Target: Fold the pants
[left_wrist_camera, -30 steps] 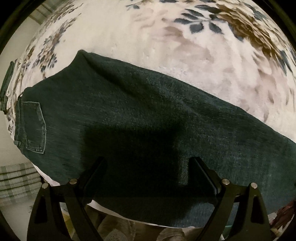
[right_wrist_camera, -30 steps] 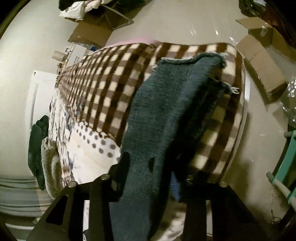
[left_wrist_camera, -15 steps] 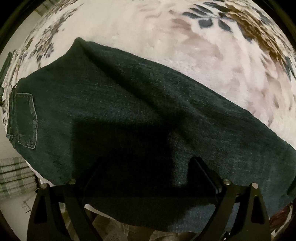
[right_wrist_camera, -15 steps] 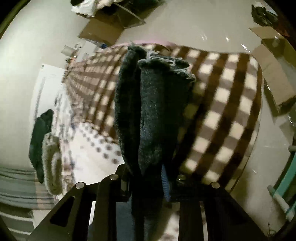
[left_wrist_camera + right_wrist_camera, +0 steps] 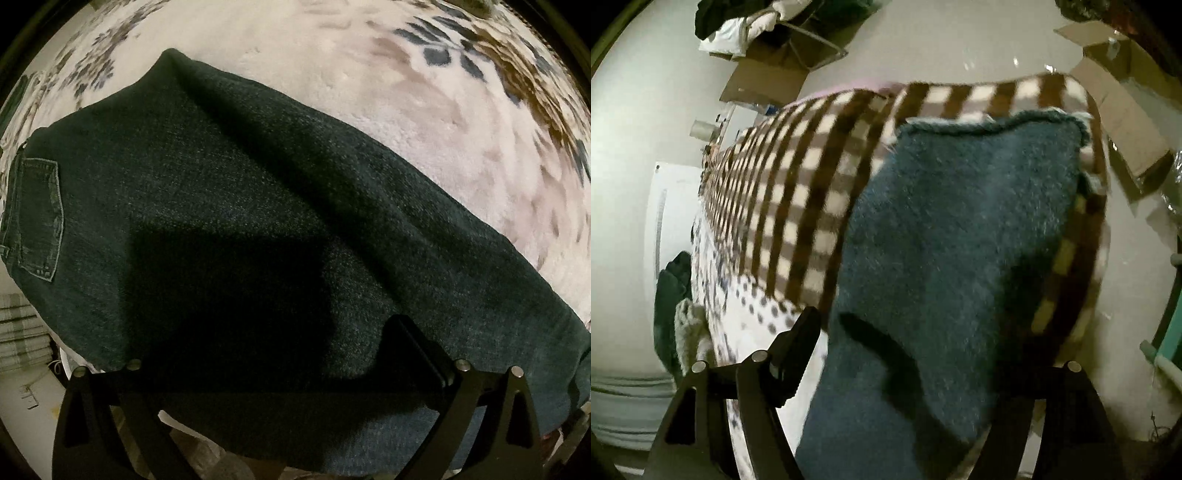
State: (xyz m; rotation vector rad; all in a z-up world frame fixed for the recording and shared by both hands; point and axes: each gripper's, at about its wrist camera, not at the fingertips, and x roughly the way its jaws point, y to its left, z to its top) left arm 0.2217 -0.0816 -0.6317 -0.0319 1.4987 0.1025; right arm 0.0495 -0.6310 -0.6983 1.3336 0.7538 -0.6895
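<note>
Left-wrist view: dark denim pants (image 5: 295,221) lie flat across a floral blanket (image 5: 406,92), running from upper left to lower right of frame; back pocket (image 5: 38,218) at far left edge. Left gripper (image 5: 280,354) at bottom center, fingers spread wide, nothing held, hovering over the fabric w/ its shadow beneath. Right-wrist view: pant-leg end, hem (image 5: 993,123) at upper right, spreads over a brown checked blanket (image 5: 798,192). Right gripper (image 5: 916,347) at bottom; left finger (image 5: 796,343) apart from cloth, right finger hidden, so grip state can't be told. Cardboard boxes (image 5: 1123,122) at upper right.
</note>
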